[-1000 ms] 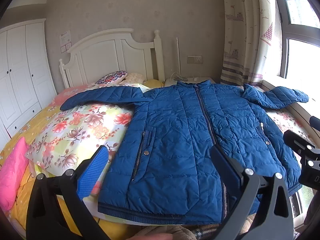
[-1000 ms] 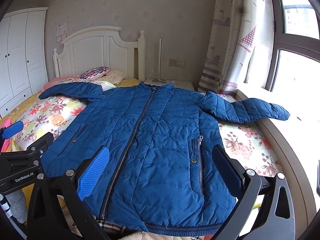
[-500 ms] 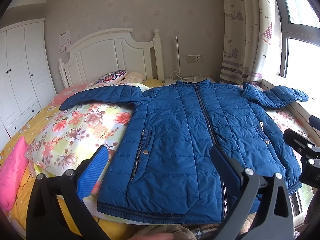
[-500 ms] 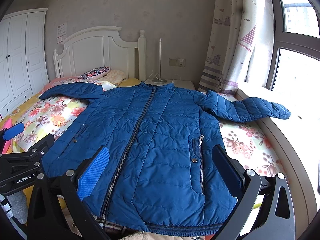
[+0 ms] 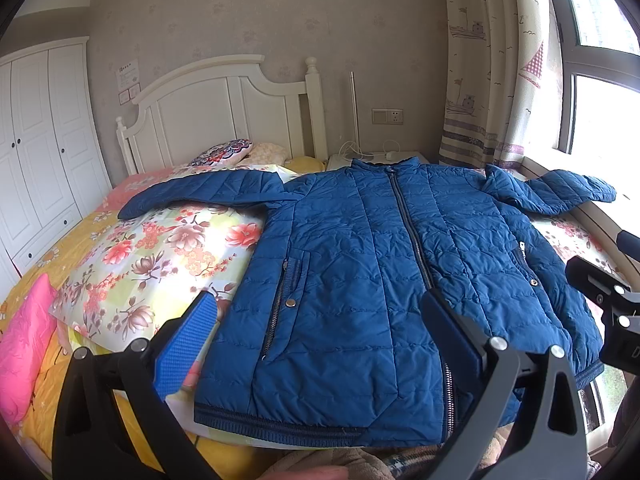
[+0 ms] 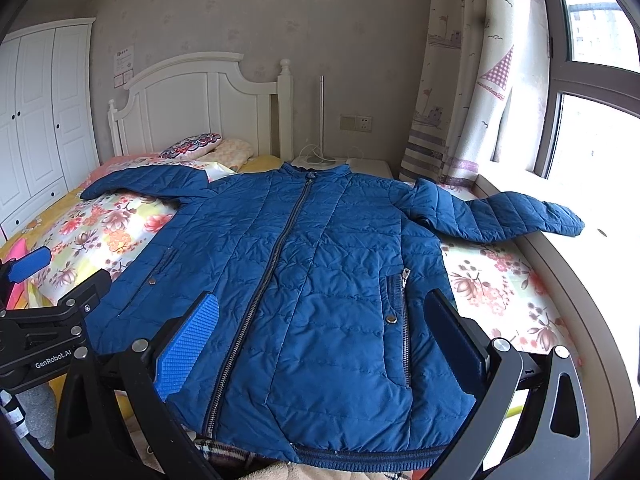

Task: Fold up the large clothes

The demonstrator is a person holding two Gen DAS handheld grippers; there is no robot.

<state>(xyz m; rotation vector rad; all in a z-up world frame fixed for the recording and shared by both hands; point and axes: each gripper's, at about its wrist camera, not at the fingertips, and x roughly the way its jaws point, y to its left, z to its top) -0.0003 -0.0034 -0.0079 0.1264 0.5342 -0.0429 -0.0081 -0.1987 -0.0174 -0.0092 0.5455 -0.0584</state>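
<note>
Hovering at the foot of the bed (image 5: pixel 76 248), the left gripper (image 5: pixel 320 336) and right gripper (image 6: pixel 324 332) have barely shifted over the last second, fingers spread and empty; the blue jacket (image 6: pixel 304 272) lies flat, zipped, sleeves outstretched, so folding has likely not begun.

A blue quilted zip-front puffer jacket (image 5: pixel 376 280) lies flat on a bed, sleeves spread, ahead of the left gripper (image 5: pixel 320 332), whose jaws stand wide apart above its hem. A floral-print pillow (image 5: pixel 160 256) lies beyond the left jaw.
</note>
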